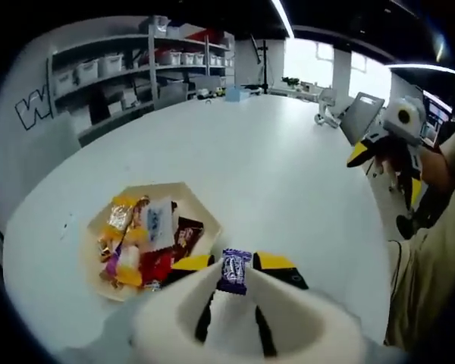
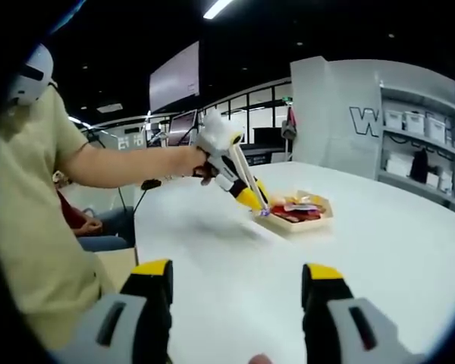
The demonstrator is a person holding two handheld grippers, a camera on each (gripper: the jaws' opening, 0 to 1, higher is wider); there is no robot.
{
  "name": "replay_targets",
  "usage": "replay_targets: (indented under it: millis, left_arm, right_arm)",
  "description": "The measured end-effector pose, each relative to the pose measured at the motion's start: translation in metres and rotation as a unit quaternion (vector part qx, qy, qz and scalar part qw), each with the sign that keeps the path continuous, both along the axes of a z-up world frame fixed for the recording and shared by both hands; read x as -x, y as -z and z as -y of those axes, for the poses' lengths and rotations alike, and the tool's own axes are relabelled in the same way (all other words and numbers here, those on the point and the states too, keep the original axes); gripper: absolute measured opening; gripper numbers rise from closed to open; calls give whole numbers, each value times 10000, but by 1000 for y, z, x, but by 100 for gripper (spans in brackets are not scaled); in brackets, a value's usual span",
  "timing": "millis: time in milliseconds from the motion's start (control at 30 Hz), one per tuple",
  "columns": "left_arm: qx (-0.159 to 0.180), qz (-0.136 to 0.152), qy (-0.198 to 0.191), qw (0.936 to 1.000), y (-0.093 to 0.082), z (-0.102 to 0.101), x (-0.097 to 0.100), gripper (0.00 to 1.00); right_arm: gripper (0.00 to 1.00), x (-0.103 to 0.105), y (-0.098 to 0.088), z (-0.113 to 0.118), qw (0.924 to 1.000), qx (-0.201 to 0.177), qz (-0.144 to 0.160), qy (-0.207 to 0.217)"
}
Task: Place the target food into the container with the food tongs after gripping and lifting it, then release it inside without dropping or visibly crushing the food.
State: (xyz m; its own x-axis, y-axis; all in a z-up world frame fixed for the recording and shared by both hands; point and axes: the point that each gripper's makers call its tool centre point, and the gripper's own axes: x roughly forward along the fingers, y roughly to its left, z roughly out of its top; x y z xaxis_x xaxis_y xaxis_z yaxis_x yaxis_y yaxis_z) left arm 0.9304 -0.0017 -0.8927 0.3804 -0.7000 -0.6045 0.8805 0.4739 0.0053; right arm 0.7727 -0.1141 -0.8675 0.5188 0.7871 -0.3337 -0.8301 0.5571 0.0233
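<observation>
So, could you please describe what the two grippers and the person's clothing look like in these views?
The left gripper has a white moulded body with black jaws capped in yellow; seen in the right gripper view, thin white tongs run down from it. The right gripper has grey jaws with black ends and yellow tips, each with a dark slot. The person wears a short-sleeved beige shirt.

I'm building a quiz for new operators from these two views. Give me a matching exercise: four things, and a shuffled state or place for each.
Things:
1. purple-wrapped candy
2. tray
3. left gripper
4. right gripper

States:
A. open, holding nothing
B. pinched between white tongs
C. on the white table, full of wrapped snacks
D. squeezing the tongs shut

Pairs: 1-B, 2-C, 3-D, 4-A
</observation>
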Motion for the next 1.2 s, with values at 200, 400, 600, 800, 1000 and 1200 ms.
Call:
replay_targets:
  millis: [200, 400, 600, 800, 1000, 1200]
  left_arm:
    - [118, 26, -38, 9999, -13, 10, -12, 19]
    - [105, 78, -115, 9998, -19, 19, -27, 19]
    - [84, 150, -335, 9993, -25, 28, -47, 19]
    - [108, 177, -551, 9983, -29, 39, -63, 19]
    - [-1, 212, -709, 9973, -25, 46, -76, 19]
    - [-100, 231, -864, 9959, -21, 54, -86, 20]
  right_arm:
    - [67, 0, 0, 2, 10000, 0, 1, 18]
    - [67, 0, -1, 2, 10000, -3, 4, 16]
    - [67, -1, -1, 1, 10000, -7, 11, 16]
    - [67, -1, -1, 1, 10000, -26, 12, 21]
    - [67, -1, 0, 2, 10000, -2, -6, 31]
    - [67, -1, 0, 1, 10000, -7, -2, 28]
